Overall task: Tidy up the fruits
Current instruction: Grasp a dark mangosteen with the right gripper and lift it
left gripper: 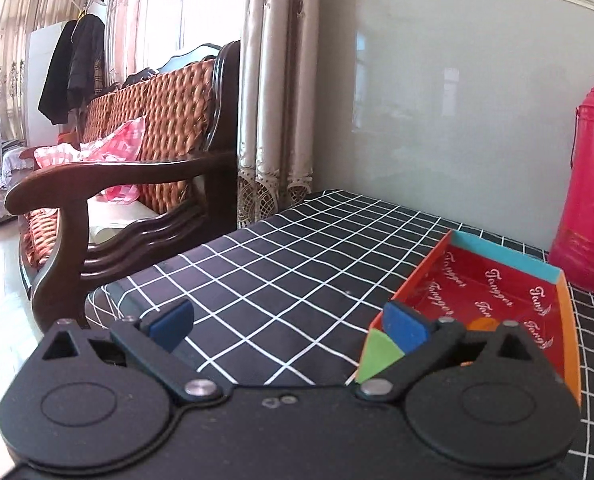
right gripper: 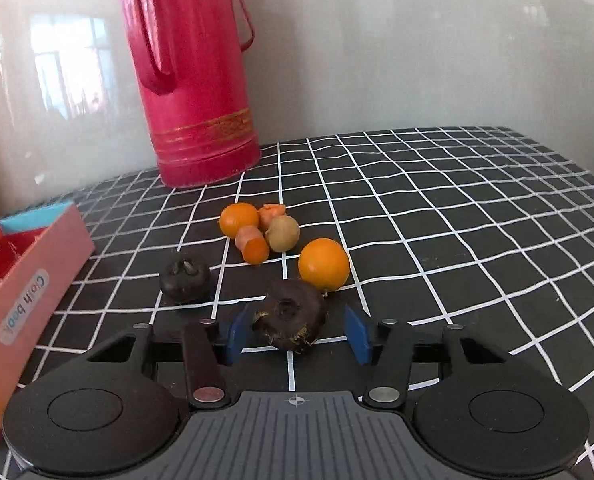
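Checked tablecloth (right gripper: 457, 208); right gripper (right gripper: 295, 334) wide around dark fruit (right gripper: 291, 316); left gripper (left gripper: 287, 322) wide, hiding box (left gripper: 493, 292) corner.

my left gripper (left gripper: 287, 328) hangs low over the checked tablecloth (left gripper: 281, 256) with its jaws spread wide, nothing between the blue pads; its right pad (left gripper: 403, 326) sits at the near corner of the red tray (left gripper: 497, 292). my right gripper (right gripper: 295, 334) is down at the cloth too, jaws parted on either side of a dark round fruit (right gripper: 291, 316). the left pad (right gripper: 235, 334) is just beside it, the right pad stands clear.
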`<state>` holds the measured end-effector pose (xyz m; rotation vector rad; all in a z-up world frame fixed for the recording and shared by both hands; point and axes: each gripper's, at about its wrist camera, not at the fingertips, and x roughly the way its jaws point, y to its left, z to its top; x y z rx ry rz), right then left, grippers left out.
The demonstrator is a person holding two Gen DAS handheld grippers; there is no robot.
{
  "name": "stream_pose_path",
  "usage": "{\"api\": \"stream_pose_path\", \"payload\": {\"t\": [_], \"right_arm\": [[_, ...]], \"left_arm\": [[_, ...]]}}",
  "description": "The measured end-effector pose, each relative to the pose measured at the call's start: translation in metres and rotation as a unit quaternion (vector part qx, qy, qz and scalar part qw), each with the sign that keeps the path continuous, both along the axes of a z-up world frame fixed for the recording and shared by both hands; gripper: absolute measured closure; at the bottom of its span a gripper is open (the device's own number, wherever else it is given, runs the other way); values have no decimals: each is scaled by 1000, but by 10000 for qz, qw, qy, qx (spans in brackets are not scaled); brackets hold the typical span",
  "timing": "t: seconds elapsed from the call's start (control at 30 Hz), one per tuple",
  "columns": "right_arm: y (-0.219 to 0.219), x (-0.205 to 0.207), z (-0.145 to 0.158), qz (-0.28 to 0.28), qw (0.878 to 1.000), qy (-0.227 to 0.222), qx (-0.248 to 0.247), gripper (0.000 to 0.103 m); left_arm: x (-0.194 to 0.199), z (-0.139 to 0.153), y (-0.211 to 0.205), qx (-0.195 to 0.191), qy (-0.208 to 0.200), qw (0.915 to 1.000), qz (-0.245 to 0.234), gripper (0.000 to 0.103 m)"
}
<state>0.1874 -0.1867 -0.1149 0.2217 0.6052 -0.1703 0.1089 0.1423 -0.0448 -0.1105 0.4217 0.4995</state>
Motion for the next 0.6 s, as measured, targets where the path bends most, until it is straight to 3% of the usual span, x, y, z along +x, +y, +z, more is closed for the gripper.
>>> {"api": "stream_pose_path", "payload": {"t": [0.03, 0.27, 0.47, 0.6], "right_arm": [[2, 0, 0, 69, 10000, -14, -33, 66], [15, -4, 0, 313, 9990, -171, -285, 66], [34, -23, 13, 864, 9928, -821, -110, 66], [54, -38, 31, 1480, 9786, -1419, 190, 66]], "left_arm": [[0, -1, 1, 4, 10, 10000, 11, 8], [-4, -3, 10, -104, 13, 9998, 142, 8], [-8, -6, 27, -353, 43, 9986, 393, 8], [-12, -9, 37, -434, 104, 9974, 564, 8]]}}
